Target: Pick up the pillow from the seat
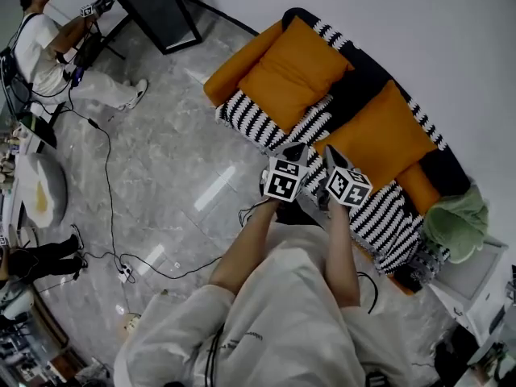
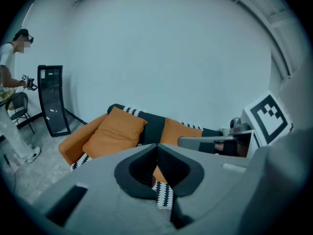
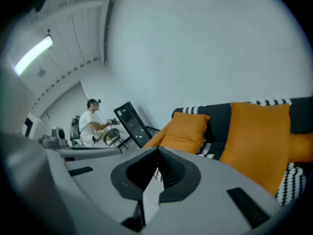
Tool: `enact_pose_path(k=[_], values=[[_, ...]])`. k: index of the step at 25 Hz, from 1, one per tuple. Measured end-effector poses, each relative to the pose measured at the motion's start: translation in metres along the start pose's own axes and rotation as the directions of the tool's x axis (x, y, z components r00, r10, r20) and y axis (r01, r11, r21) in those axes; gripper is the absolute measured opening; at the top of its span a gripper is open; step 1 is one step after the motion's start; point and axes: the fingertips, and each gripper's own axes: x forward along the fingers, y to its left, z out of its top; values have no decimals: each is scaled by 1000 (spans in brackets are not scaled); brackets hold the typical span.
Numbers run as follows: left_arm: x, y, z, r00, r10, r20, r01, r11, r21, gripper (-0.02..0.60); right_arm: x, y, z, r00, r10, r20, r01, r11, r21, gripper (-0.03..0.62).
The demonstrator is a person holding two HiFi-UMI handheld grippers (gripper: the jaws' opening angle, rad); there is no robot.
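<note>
the left gripper [image 1: 295, 150] and the right gripper [image 1: 331, 153] hover side by side at the front edge of the black-and-white zigzag sofa [image 1: 266, 123]. each has its jaws pressed together with nothing between them. two square orange fabric pillows lean on the seat against the dark backrest: the left pillow [image 1: 293, 72] by the orange armrest [image 1: 239, 64], the right pillow [image 1: 385, 138] just beyond the gripper tips. a crumpled green cloth [image 1: 457, 220] lies at the sofa's other end.

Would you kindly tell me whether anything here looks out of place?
A green cloth lies crumpled at one end of the sofa, untidy beside the two pillows propped neatly on it. A cable also trails loose across the floor.
</note>
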Motion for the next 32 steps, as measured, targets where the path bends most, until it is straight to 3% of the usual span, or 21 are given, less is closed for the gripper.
enact_pose_path(k=[13,20,32], values=[[58,43,45,999,0,-49,0,1000,-7,8,70,-28,47,998,-51,-41,50,999,-14,8],[92,55,61,995,-22,-96,24,1000,16,8,98,-43,69,999,-35,7,35,994,102,8],[179,67,91,976,-103,-192,118,991,68,8,148,-98,90,989,-145,-36,149,978,148,8]])
